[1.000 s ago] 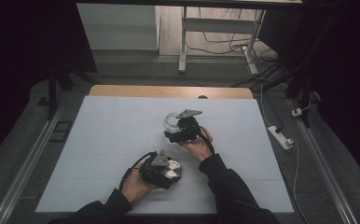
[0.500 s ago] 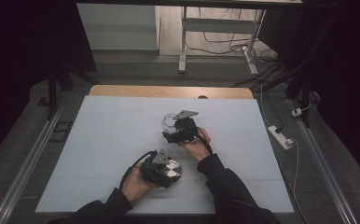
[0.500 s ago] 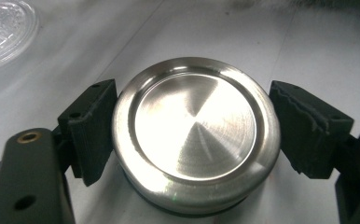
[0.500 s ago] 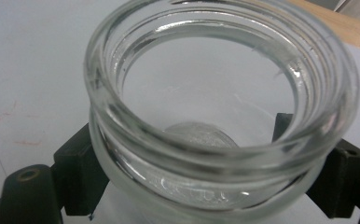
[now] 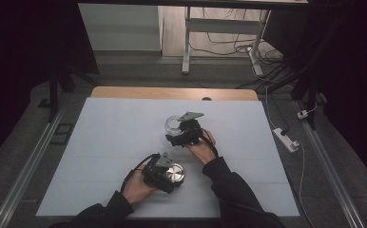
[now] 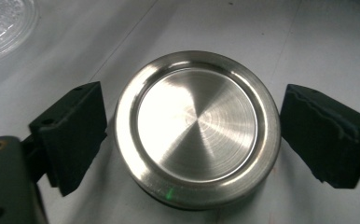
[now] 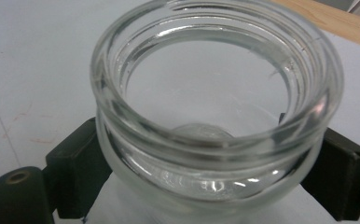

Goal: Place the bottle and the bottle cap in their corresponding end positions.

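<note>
A round brushed-steel lid (image 6: 197, 121) lies flat on the white table between the jaws of my left gripper (image 6: 194, 133). The jaws have just been opening, and a gap shows on each side of the lid. In the high view the lid (image 5: 175, 172) and left gripper (image 5: 173, 176) are near the front middle. Farther back, an empty clear glass jar (image 5: 172, 124) stands upright with its mouth uncovered. My right gripper (image 5: 175, 131) straddles it. Its jaws have just been opening too, and its pads (image 7: 78, 163) sit right beside the jar (image 7: 206, 140) low on its wall.
The white table top (image 5: 101, 142) has a wooden strip (image 5: 172, 92) along its far edge. A power strip (image 5: 284, 138) lies on the floor at the right, and table legs and cables stand beyond. Part of the glass jar (image 6: 1, 23) shows in the left gripper view.
</note>
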A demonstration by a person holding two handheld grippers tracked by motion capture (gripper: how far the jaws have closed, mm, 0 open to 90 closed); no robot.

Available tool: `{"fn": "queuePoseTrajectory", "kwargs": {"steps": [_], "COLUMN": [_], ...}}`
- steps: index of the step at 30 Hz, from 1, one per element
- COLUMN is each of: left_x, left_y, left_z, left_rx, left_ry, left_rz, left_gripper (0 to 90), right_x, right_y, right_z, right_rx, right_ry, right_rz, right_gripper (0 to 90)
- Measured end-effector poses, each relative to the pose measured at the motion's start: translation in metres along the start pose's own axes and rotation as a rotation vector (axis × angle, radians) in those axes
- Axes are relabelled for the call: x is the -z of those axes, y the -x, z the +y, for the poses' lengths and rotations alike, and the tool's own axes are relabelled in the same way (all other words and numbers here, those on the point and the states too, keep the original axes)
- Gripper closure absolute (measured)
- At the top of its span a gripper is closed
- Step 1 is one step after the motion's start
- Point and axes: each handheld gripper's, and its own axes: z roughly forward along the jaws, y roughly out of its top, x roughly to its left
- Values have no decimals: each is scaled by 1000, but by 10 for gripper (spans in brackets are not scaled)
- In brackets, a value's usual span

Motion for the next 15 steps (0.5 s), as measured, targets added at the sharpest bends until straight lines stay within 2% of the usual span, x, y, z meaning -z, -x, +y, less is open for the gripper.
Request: {"fn": "queuePoseTrajectory", "kwargs": {"steps": [3,15], "left_x": [3,23], "left_y": [-1,-11], "left_z": [-1,-8], "left_rx": [9,74], "left_ry": [3,14], "left_rz": [-8,-29], "left_gripper": [35,0], "right_x": [2,16], "right_y": [0,-1], "right_z": [0,-1], "right_rx": [3,-10], "right_ry": [-10,-19], "right_rz": [12,47], "right_gripper": [70,5]}}
